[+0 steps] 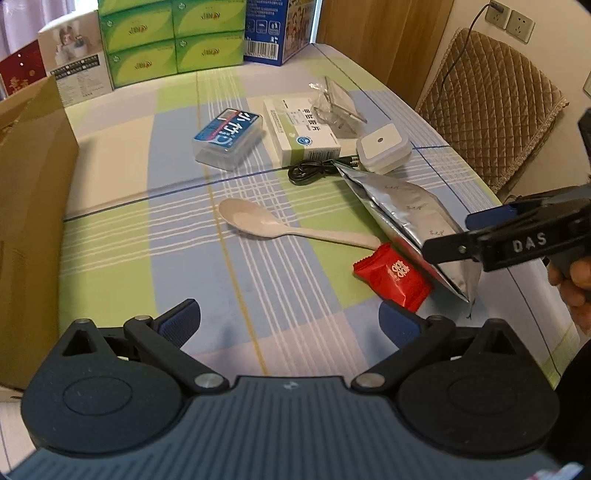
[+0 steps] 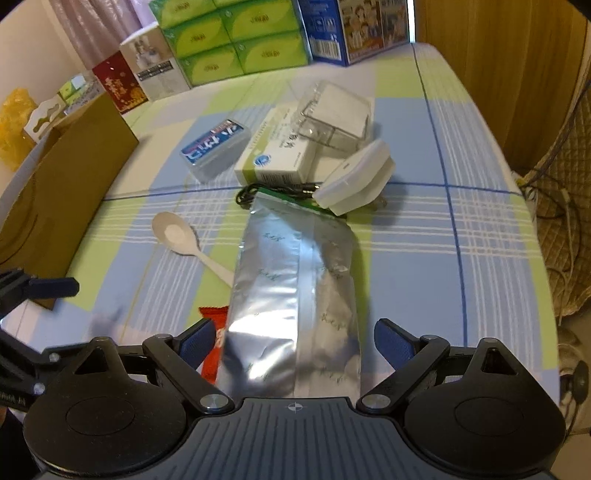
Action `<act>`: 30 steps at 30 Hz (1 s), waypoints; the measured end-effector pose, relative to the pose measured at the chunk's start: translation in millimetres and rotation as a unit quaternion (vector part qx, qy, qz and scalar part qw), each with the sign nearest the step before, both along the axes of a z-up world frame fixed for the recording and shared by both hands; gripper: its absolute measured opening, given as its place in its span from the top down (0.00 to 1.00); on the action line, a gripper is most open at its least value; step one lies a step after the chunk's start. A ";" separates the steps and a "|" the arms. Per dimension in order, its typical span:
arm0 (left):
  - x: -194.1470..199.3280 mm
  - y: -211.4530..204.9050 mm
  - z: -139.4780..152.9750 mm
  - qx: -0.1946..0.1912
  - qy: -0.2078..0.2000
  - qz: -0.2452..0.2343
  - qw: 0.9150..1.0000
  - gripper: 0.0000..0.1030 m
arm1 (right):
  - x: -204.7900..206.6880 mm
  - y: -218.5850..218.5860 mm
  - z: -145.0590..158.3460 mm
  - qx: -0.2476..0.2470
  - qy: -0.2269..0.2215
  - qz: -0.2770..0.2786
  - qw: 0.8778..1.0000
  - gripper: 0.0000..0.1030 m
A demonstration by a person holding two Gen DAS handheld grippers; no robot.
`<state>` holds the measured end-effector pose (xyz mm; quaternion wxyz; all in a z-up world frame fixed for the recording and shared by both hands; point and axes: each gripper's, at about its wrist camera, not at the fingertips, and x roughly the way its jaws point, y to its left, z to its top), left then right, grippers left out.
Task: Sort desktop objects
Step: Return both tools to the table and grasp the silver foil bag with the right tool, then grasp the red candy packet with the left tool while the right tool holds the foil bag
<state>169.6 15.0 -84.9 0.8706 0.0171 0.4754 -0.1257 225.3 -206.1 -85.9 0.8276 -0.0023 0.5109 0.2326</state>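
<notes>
A silver foil pouch (image 2: 295, 295) lies lengthwise on the checked tablecloth (image 1: 122, 258). My right gripper (image 2: 295, 341) stands open astride its near end, with a finger on each side of it. In the left wrist view, the right gripper (image 1: 448, 234) comes in from the right over the pouch (image 1: 399, 206). My left gripper (image 1: 291, 321) is open and holds nothing, just short of a red candy packet (image 1: 395, 277). A white spoon (image 1: 258, 225) lies beyond it. Farther back are a blue-labelled clear box (image 1: 229, 136), a white-and-green medicine box (image 1: 303, 129), a clear plastic case (image 1: 340, 103), a white plug (image 1: 382, 146) and a black cable (image 1: 310, 170).
A brown cardboard box (image 1: 29, 221) stands along the table's left side. Green tissue packs (image 1: 173, 40) and a blue carton (image 1: 277, 29) line the back edge. A chair with a quilted cushion (image 1: 491, 110) stands off the right edge. A hand (image 1: 572, 280) holds the right gripper.
</notes>
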 end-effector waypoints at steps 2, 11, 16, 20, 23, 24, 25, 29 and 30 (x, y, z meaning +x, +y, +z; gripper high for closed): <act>2.6 -1.5 -3.3 0.000 0.002 -0.002 1.000 0.02 | 7.4 -0.3 -6.2 0.004 0.012 -0.001 1.000 0.12; 3.8 -8.1 -14.2 -0.003 0.013 -0.010 1.000 0.02 | 17.7 4.6 -16.0 0.010 0.038 0.009 0.999 0.37; 2.2 -15.8 -13.0 -0.006 0.012 -0.018 1.000 0.02 | 2.4 3.0 -5.3 -0.034 0.005 0.015 0.999 0.46; 1.9 -29.5 -10.2 -0.016 0.006 -0.039 0.999 0.03 | -11.6 -12.3 -2.6 -0.076 -0.014 0.006 0.997 0.46; 5.6 -44.2 -12.8 -0.021 0.008 -0.047 0.999 0.04 | -17.7 -25.9 -3.5 -0.083 -0.017 -0.005 0.996 0.46; 7.9 -49.4 -14.5 -0.027 0.011 -0.047 0.998 0.04 | -19.2 -28.9 -3.7 -0.081 -0.017 -0.006 0.997 0.46; 9.8 -55.1 -16.8 -0.033 0.013 -0.046 0.998 0.06 | -19.8 -31.3 -3.7 -0.078 -0.016 -0.009 0.997 0.46; 18.7 -73.9 -29.3 -0.049 0.028 -0.034 0.998 0.14 | -21.0 -42.6 -4.0 -0.065 -0.017 -0.028 0.997 0.45; 21.2 -77.8 -33.5 -0.048 0.032 -0.027 0.998 0.22 | -21.7 -44.9 -4.0 -0.062 -0.017 -0.032 0.997 0.45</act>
